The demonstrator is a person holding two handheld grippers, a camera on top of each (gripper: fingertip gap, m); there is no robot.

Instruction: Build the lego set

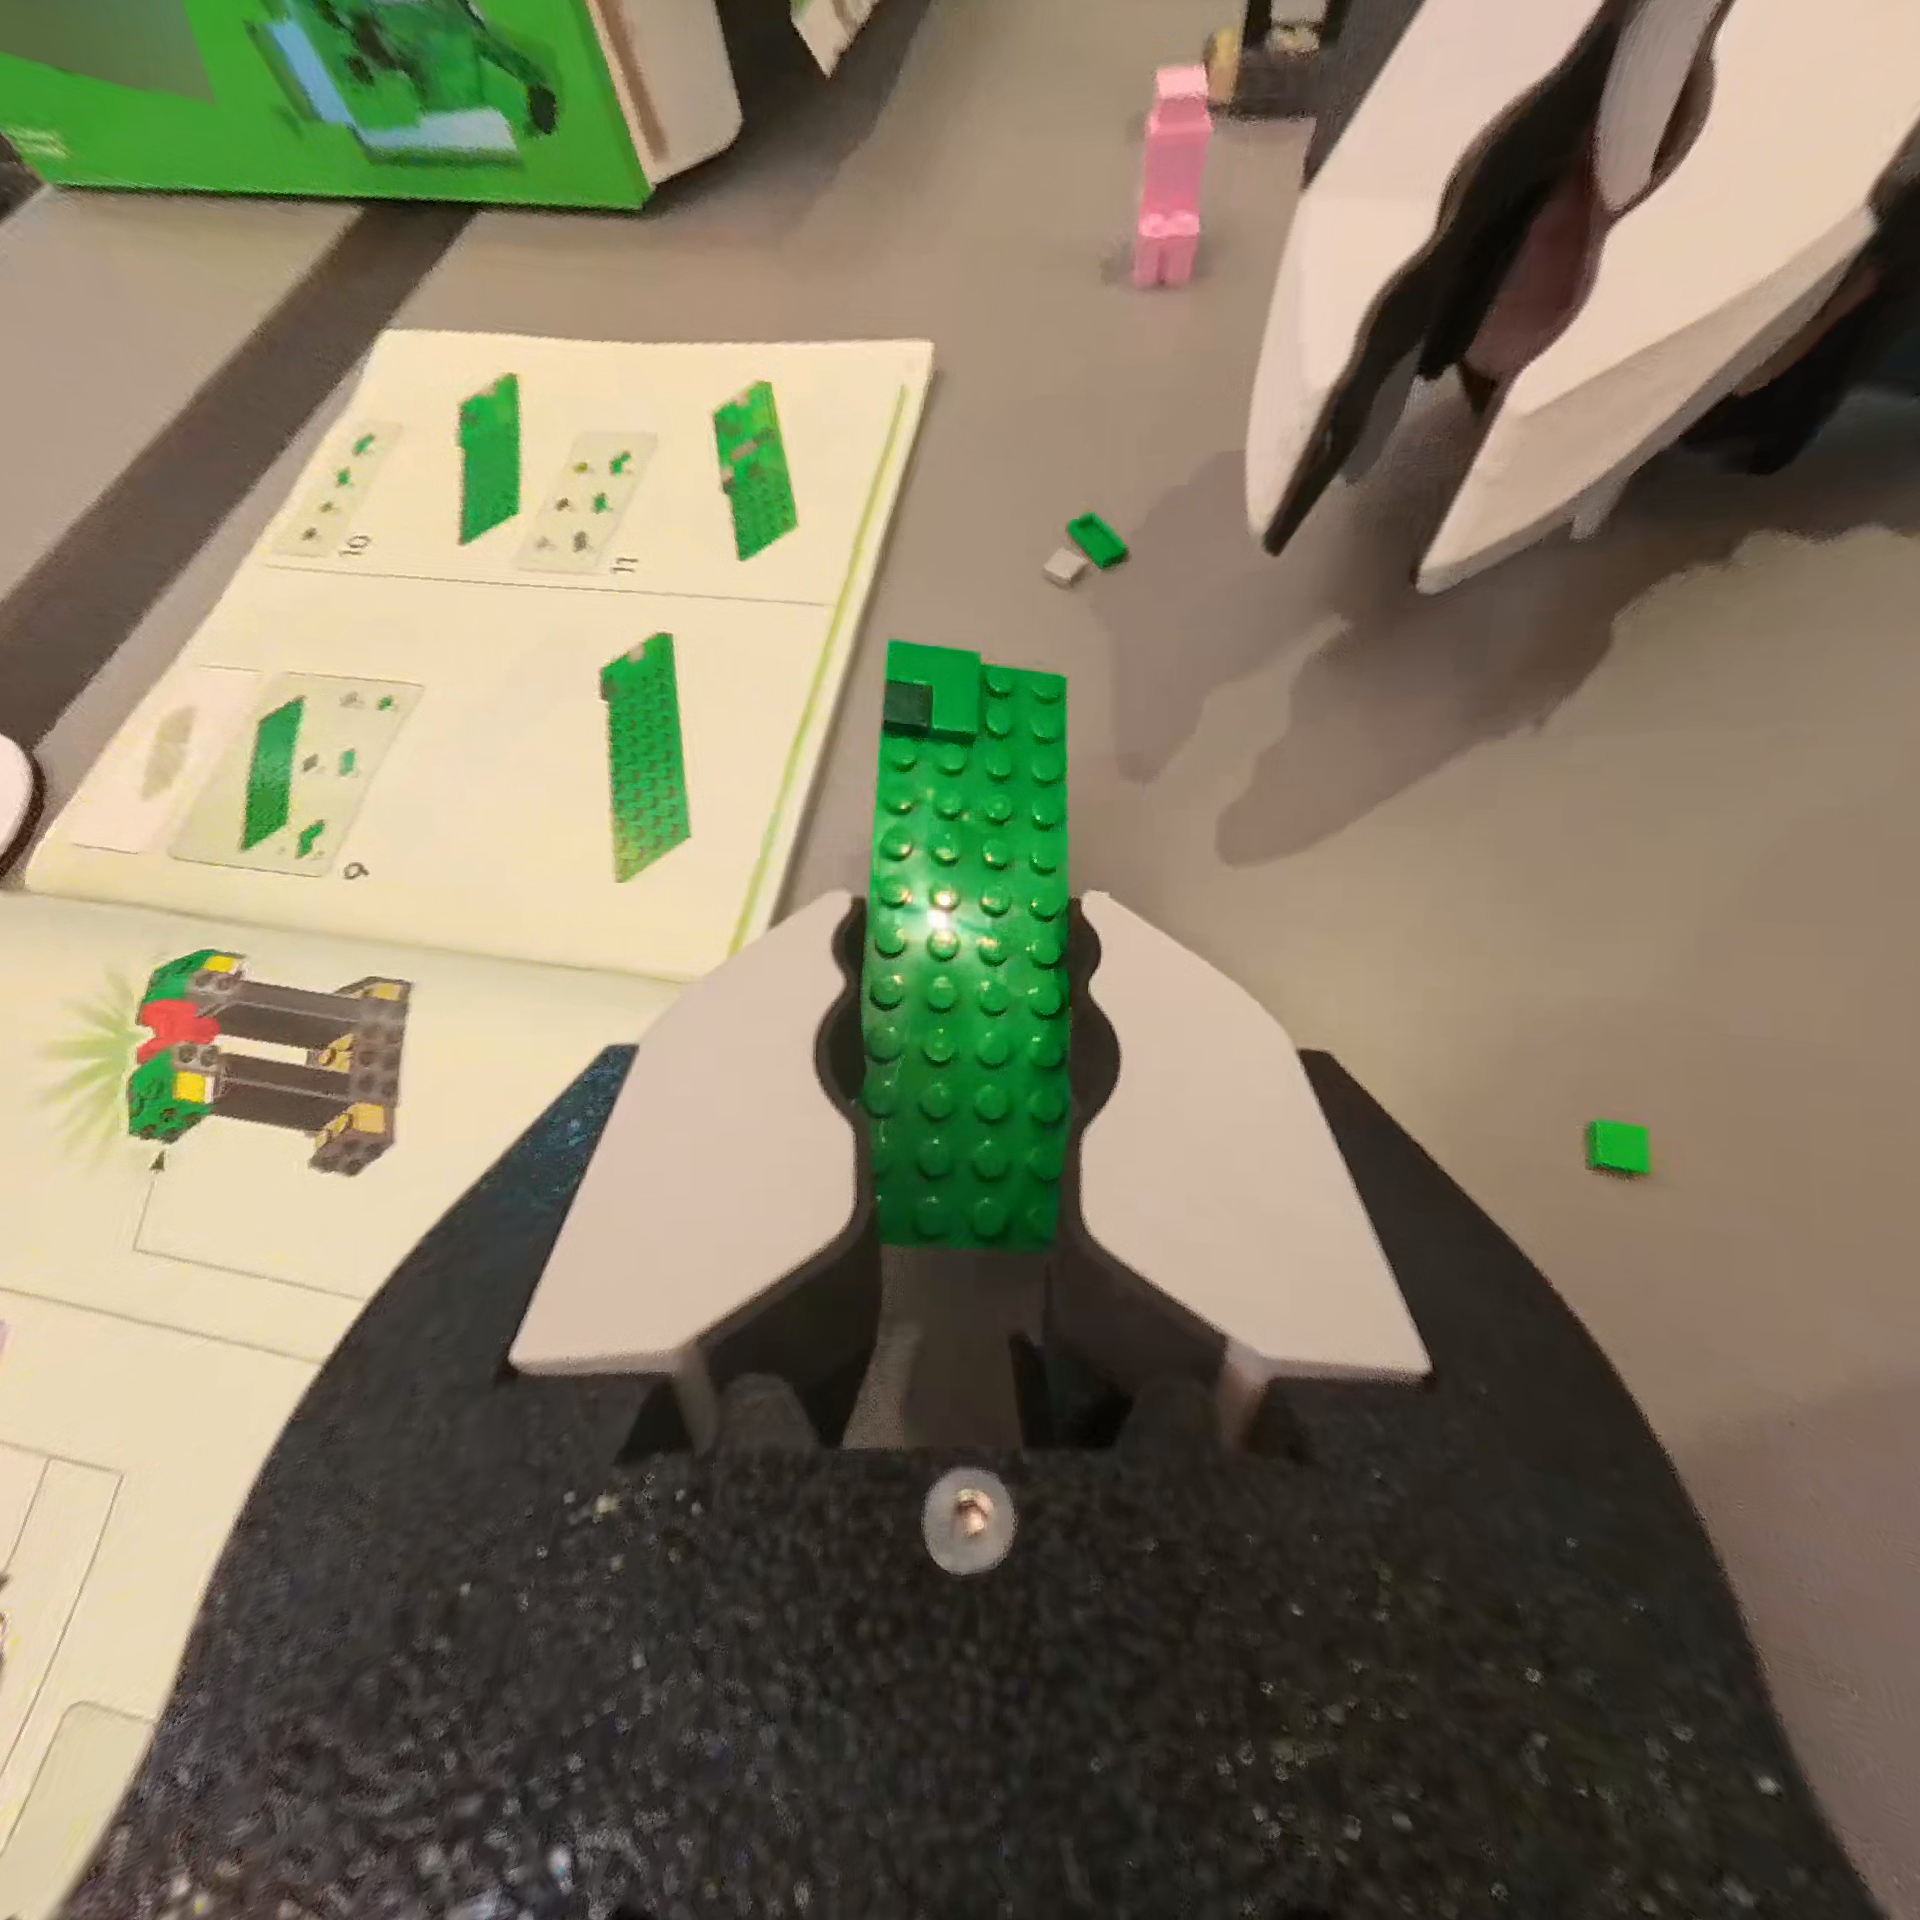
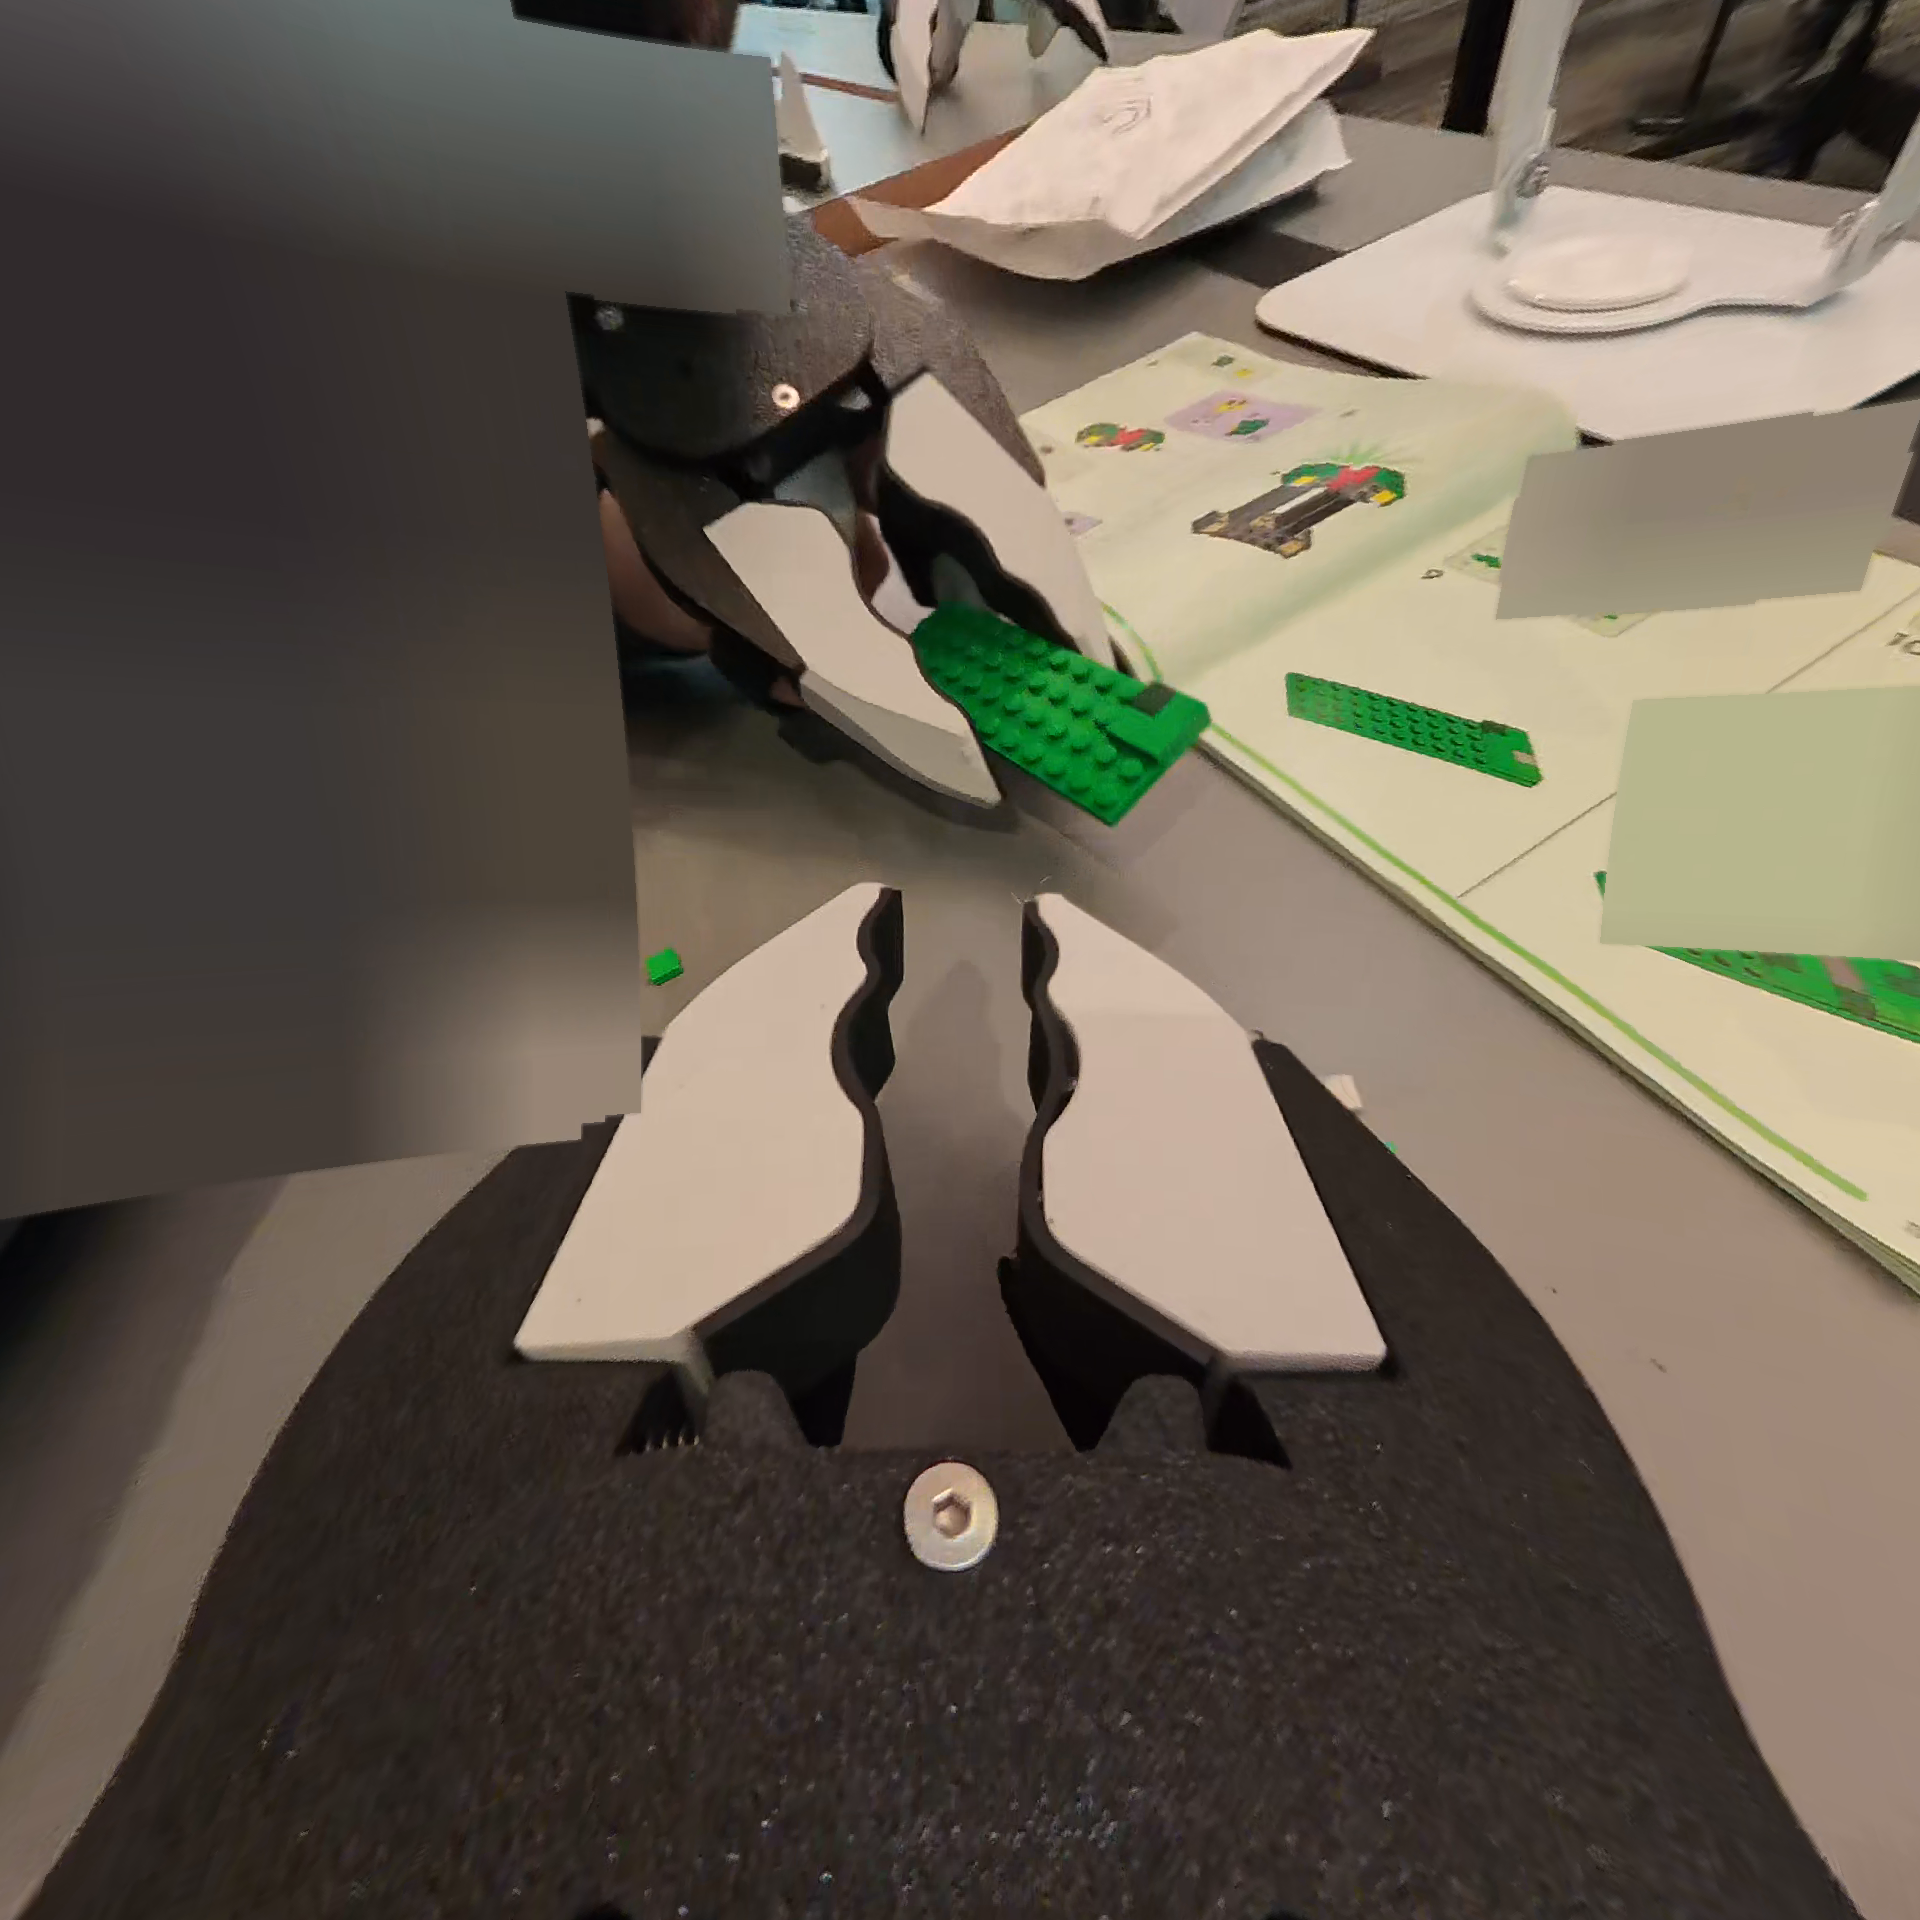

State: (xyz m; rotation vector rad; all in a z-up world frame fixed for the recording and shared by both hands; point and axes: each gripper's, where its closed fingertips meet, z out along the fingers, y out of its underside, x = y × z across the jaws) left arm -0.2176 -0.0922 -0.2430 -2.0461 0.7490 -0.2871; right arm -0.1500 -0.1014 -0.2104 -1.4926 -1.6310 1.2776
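2 grippers here: the left gripper (image 1: 971, 914) is clamped on the long green plate (image 1: 966, 966), holding it over the grey table (image 1: 1455, 935) next to the open booklet (image 1: 520, 623). The right gripper (image 2: 961, 904) is spread apart, gripping nothing. Only the left view catches the pink figure (image 1: 1172, 177), green box (image 1: 332, 104) and loose green tile (image 1: 1618, 1147); only the right view shows the crumpled paper bag (image 2: 1122, 156).

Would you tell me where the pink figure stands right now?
In the left wrist view the pink figure stands upright on the grey table, top centre, between the green box and the right gripper.
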